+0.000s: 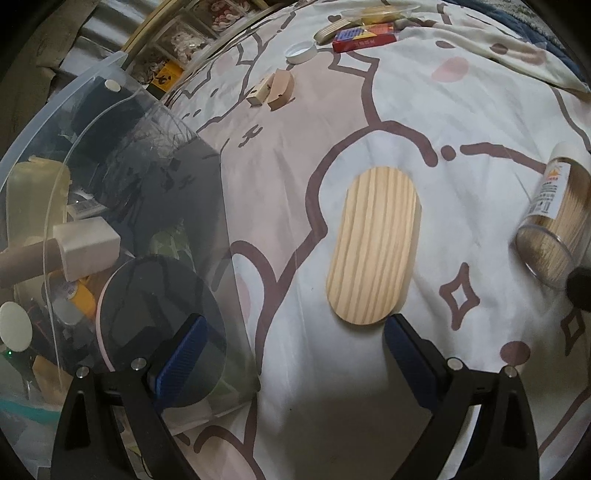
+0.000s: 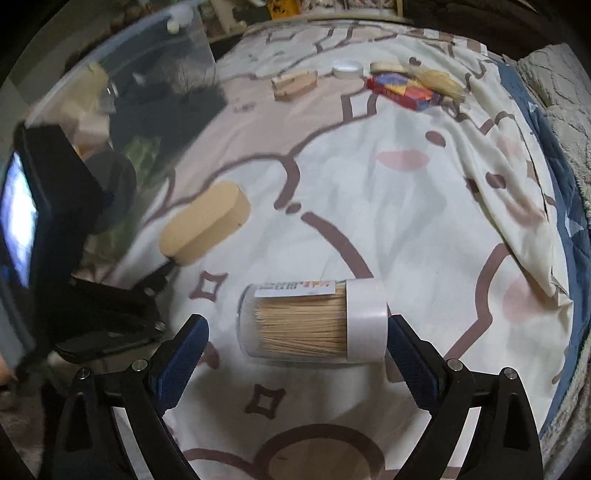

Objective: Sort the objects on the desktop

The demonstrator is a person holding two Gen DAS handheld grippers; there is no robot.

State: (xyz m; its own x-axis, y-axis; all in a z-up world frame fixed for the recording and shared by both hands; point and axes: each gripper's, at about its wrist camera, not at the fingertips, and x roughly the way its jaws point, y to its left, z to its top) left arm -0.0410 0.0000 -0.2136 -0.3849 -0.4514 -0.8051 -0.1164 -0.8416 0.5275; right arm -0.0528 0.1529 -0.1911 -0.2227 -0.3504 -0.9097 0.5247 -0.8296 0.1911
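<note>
An oval wooden board (image 1: 373, 245) lies flat on the patterned cloth, just beyond my left gripper (image 1: 295, 321), which stands open and empty; its left finger overlaps the clear bin's wall. A clear toothpick jar (image 2: 291, 317) with a white lid lies on its side between the pads of my right gripper (image 2: 295, 325). That gripper is open: the right pad is close beside the lid, and the left pad stands apart from the jar's base. In the right wrist view the oval wooden board (image 2: 205, 221) lies to the left of the jar, near the left gripper's black fingers (image 2: 159, 275).
A clear plastic bin (image 1: 55, 110) holding several items stands at the left. At the far end of the cloth lie small wooden pieces (image 1: 275, 88), a white cap (image 1: 301, 51), a red box (image 1: 364, 37) and a flat wooden disc (image 1: 332, 29). A blue blanket (image 2: 569, 236) borders the cloth on the right.
</note>
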